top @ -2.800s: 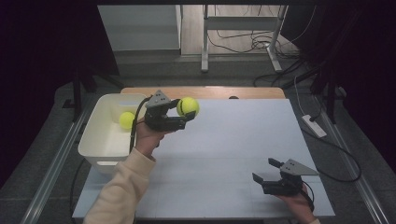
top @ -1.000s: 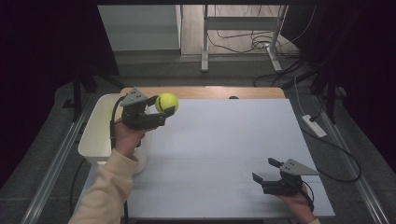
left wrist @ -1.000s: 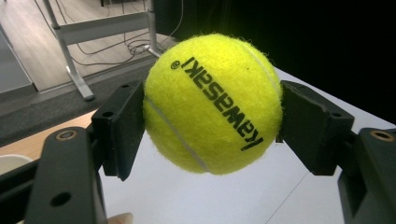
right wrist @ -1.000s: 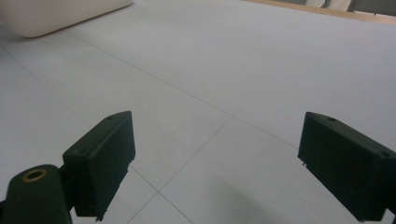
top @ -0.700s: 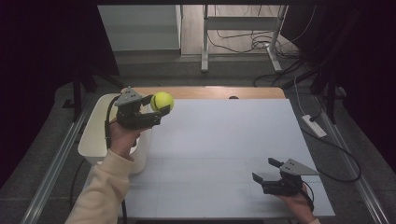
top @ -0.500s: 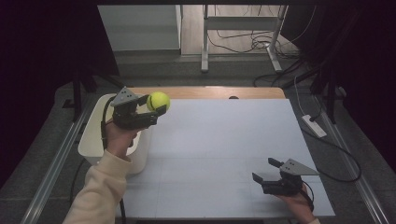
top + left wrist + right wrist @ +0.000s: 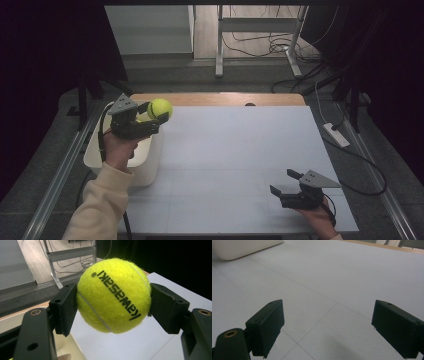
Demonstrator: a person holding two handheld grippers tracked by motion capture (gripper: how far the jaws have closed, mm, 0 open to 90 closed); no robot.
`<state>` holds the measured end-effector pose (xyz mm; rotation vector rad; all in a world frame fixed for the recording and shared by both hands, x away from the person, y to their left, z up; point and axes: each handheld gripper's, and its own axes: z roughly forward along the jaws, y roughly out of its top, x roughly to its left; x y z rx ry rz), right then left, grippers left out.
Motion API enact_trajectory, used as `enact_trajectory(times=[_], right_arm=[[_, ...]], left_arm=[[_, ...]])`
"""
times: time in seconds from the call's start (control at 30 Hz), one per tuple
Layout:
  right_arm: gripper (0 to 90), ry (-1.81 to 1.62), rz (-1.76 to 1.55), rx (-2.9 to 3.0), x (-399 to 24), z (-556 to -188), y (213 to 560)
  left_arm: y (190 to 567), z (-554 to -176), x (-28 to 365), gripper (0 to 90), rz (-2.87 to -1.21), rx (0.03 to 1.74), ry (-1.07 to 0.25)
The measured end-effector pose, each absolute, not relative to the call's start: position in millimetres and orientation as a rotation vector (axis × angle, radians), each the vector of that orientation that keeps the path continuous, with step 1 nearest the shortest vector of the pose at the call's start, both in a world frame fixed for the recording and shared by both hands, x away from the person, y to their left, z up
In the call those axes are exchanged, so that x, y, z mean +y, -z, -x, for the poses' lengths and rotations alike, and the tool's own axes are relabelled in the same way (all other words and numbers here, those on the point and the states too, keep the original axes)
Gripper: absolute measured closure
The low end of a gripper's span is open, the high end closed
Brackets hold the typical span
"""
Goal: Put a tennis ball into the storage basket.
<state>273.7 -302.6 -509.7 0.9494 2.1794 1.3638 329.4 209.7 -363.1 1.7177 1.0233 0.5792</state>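
Here, left gripper (image 7: 159, 116) clamped on a yellow tennis ball (image 7: 160, 108) held between its jaws, white tub (image 7: 150, 167) just below it, right gripper (image 7: 286, 183) jaws apart over the white table (image 7: 240, 150), well away.

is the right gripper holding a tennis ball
No, the right gripper has its jaws wide apart over the bare white table; the tennis ball sits clamped in the left gripper.
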Motion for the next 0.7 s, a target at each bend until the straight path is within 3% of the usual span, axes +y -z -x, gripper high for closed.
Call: enact_trajectory(times=[0.7], right_arm=[[10.9, -1.363, -0.942, 2.183, -301, -274, 510]], left_arm=[[374, -327, 239, 27.6, -1.695, 1.12, -0.6]])
